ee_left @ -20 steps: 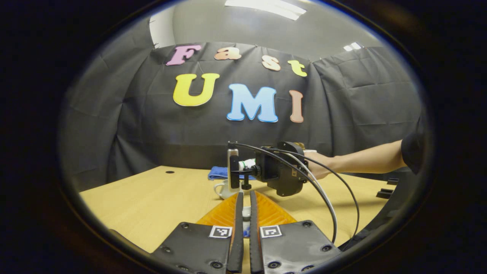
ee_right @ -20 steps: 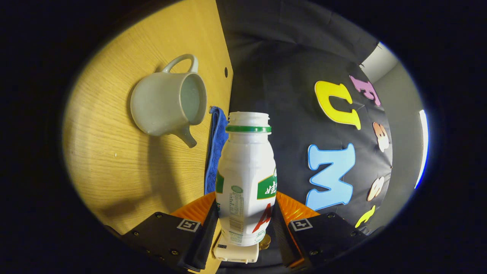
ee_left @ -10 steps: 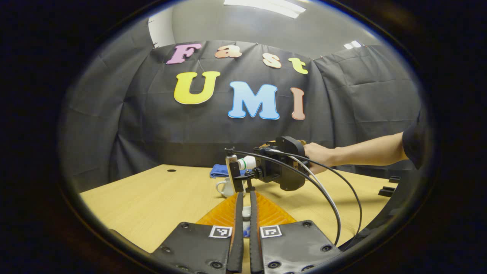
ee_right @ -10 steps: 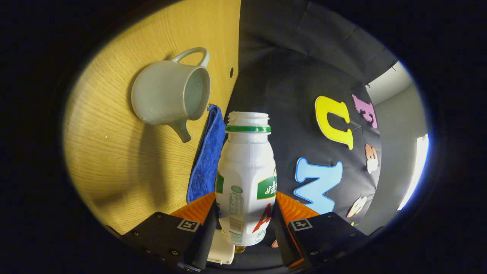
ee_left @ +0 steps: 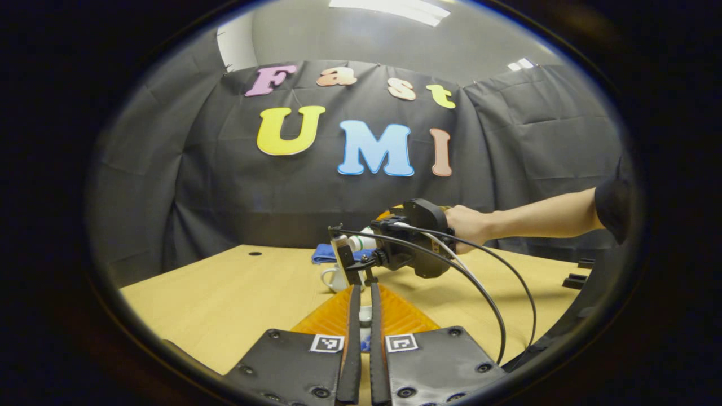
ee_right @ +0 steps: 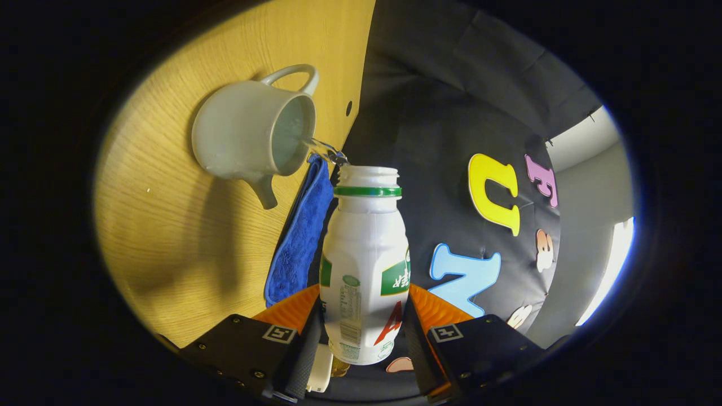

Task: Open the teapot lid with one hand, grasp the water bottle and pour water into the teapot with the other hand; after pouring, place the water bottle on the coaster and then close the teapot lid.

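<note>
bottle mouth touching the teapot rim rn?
Apart. The right gripper view shows a gap between the water bottle mouth and the teapot rim, bridged by a thin stream of water.

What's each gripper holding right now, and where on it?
Right gripper clamps the bottle by its lower body, tipped toward the teapot. Left gripper is nearly closed on a small pale object, probably the lid; can't confirm.

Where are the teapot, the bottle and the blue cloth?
teapot (ee_right: 240, 132): right gripper view, on its round side.
bottle (ee_right: 365, 265): right gripper view, on the middle of its body.
blue cloth (ee_right: 299, 239): right gripper view, on its fuzzy middle.
</note>
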`<move>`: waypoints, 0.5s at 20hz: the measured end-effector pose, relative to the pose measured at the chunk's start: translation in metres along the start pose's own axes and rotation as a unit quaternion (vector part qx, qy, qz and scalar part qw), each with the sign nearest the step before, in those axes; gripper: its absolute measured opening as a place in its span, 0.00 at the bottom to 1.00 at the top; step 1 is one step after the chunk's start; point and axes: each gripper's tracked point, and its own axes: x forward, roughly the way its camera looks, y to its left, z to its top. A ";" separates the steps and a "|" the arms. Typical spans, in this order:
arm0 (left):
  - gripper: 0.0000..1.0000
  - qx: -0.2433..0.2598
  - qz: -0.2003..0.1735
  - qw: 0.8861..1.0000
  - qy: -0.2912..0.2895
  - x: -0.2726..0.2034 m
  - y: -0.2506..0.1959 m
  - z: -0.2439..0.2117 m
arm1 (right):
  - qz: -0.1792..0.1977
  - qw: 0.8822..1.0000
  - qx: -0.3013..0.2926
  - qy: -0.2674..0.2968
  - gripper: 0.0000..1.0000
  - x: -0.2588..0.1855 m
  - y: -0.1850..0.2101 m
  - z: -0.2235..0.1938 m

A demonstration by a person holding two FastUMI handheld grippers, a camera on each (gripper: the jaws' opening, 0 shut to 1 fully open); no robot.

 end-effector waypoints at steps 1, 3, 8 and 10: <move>0.13 0.000 0.000 1.000 0.000 0.000 0.000 0.000 | -0.002 1.000 -0.005 0.000 0.71 0.000 -0.001 0.000; 0.17 0.000 0.000 1.000 0.001 0.000 0.001 0.000 | -0.004 1.000 -0.013 0.000 0.71 0.000 -0.004 -0.002; 0.17 0.004 -0.001 1.000 -0.001 -0.001 -0.002 0.001 | -0.010 1.000 -0.029 -0.003 0.71 0.000 -0.010 -0.002; 0.17 0.003 -0.003 1.000 0.000 -0.002 -0.004 0.000 | -0.011 0.999 -0.034 -0.004 0.71 0.002 -0.013 -0.004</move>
